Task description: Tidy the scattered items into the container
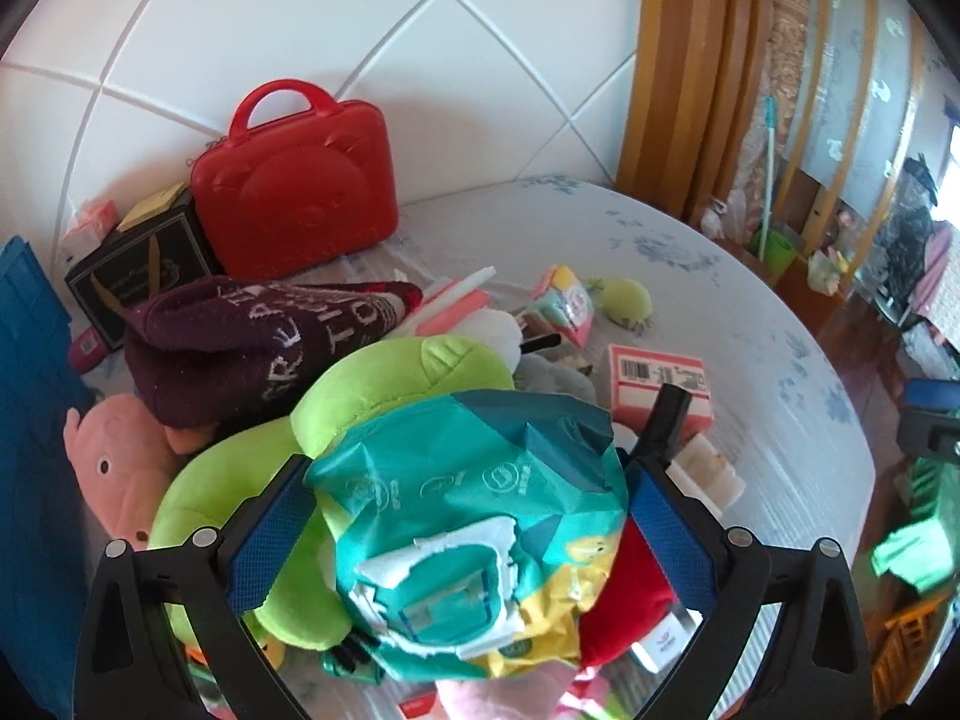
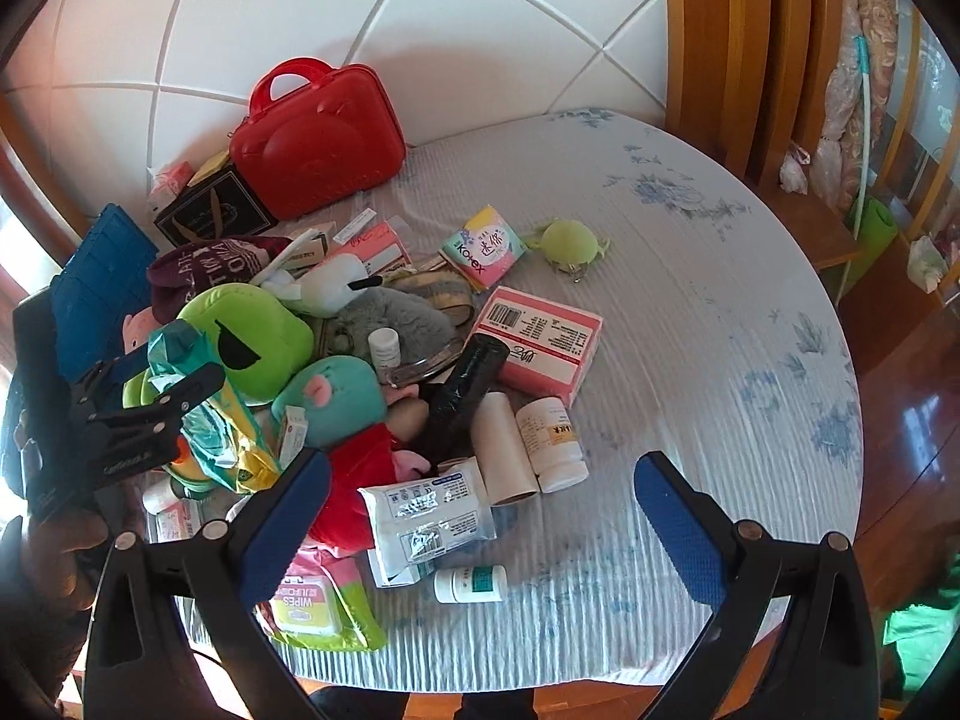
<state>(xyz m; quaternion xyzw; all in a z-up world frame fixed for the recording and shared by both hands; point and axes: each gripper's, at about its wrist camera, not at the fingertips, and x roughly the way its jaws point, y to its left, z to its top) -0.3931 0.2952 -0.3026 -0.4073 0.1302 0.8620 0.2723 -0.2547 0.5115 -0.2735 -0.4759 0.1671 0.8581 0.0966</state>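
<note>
A teal and yellow wipes packet [image 1: 480,534] is clamped between the blue pads of the left gripper [image 1: 468,516] and is held above the pile of things on the bed [image 2: 690,312]. In the right wrist view the same packet [image 2: 204,420] is seen at the left, gripped by the left gripper [image 2: 162,414], with a hand [image 2: 54,558] visible at the frame edge below it. The right gripper [image 2: 480,516] is spread wide and nothing is held in it; its left finger stands over a red soft toy [image 2: 354,480], its right finger over bare bedsheet.

The blue crate [image 2: 102,288] is seen at the far left of the bed, beside a dark knitted hat [image 2: 204,264] and a green plush toy [image 2: 252,336]. A red case [image 2: 318,144] is propped against the white headboard, with a black box [image 2: 216,210] just beside it. Scattered on the sheet are a pink carton [image 2: 540,342], a black cylinder [image 2: 462,396], a white bottle [image 2: 552,444], a cardboard tube [image 2: 504,450], a white wipes pack [image 2: 426,516] and a small green-labelled bottle [image 2: 471,585].
</note>
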